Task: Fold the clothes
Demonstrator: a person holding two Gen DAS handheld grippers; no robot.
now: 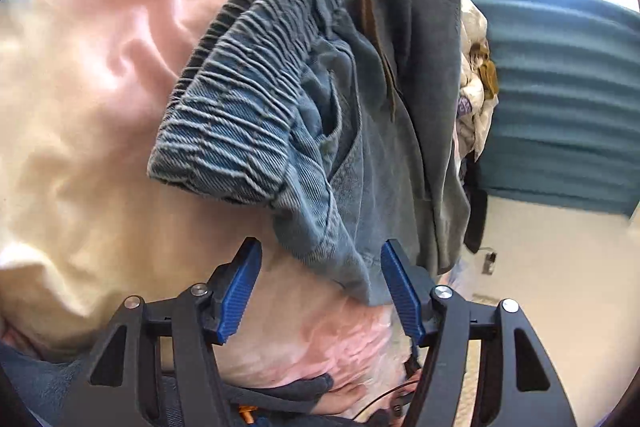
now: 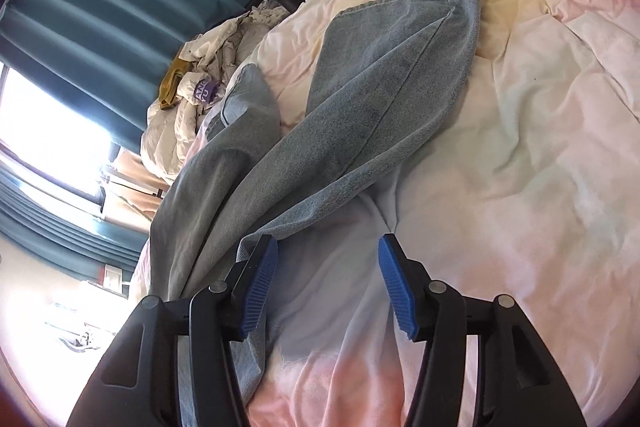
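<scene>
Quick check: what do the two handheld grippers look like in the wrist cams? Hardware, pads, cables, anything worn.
Both match: the left gripper and right gripper have black plastic linkage arms with triangular cut-outs and round silver pivot pins, carrying blue ribbed pads on the fingers. Below the left one, a thin dark cable and a dark grey knit cuff show.

You have a bed covered by a rumpled pastel quilt [image 2: 520, 147] in pink, cream and pale blue patches. On it lie faded blue denim trousers [image 2: 360, 107], their legs stretched over the quilt and the gathered elastic waistband [image 1: 240, 107] bunched up at the other end. Near the bed's far edge, beside the trousers, sits a crumpled heap of cream clothes [image 2: 208, 75].
</scene>
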